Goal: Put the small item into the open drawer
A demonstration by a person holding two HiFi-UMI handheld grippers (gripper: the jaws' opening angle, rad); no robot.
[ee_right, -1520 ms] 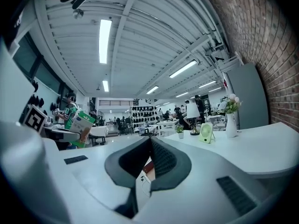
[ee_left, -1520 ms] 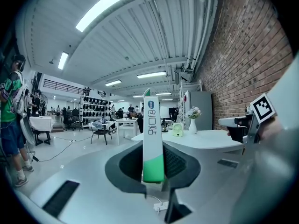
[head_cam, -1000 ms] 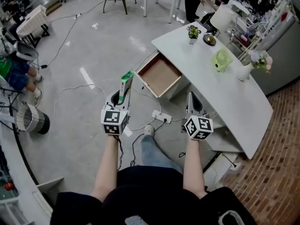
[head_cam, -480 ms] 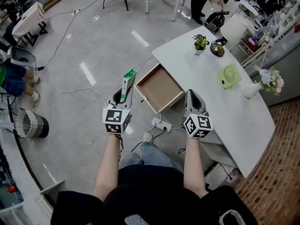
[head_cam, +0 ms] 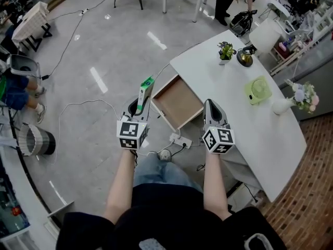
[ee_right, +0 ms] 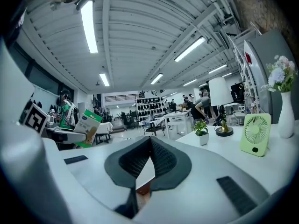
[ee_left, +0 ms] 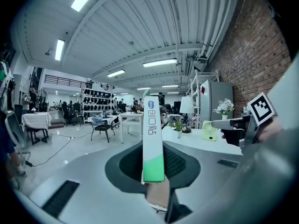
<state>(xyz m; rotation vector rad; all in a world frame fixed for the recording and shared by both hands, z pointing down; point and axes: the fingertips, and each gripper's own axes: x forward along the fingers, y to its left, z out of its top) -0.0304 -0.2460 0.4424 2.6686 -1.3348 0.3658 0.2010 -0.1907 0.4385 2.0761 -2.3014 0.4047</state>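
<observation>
My left gripper [head_cam: 137,107] is clamped on the slim white-and-green cardboard box [head_cam: 145,91]. In the left gripper view its jaws [ee_left: 154,168] press the box's [ee_left: 153,141] green lower end, and the box stands upright, white end up. My right gripper [head_cam: 210,108] is closed with nothing between its ribbed pads [ee_right: 148,158].

From the head view, the open wooden-bottomed drawer [head_cam: 177,100] lies at about 2 o'clock from the box. The box's top is just beside the drawer's front panel, outside it. The drawer juts from the curved white desk [head_cam: 229,119] toward 8 o'clock, and its inside is bare. The right gripper's tip sits near the drawer's 4 o'clock corner, over the desk edge.

On the desktop, well apart from the drawer, are a small potted plant [head_cam: 225,51], a pale green fan [head_cam: 257,90] and a white vase of flowers [head_cam: 285,105]. From 9 to 12 o'clock of the left gripper, the grey floor [head_cam: 104,51] carries only thin cables. A white power strip [head_cam: 180,138] lies on the floor between the grippers.
</observation>
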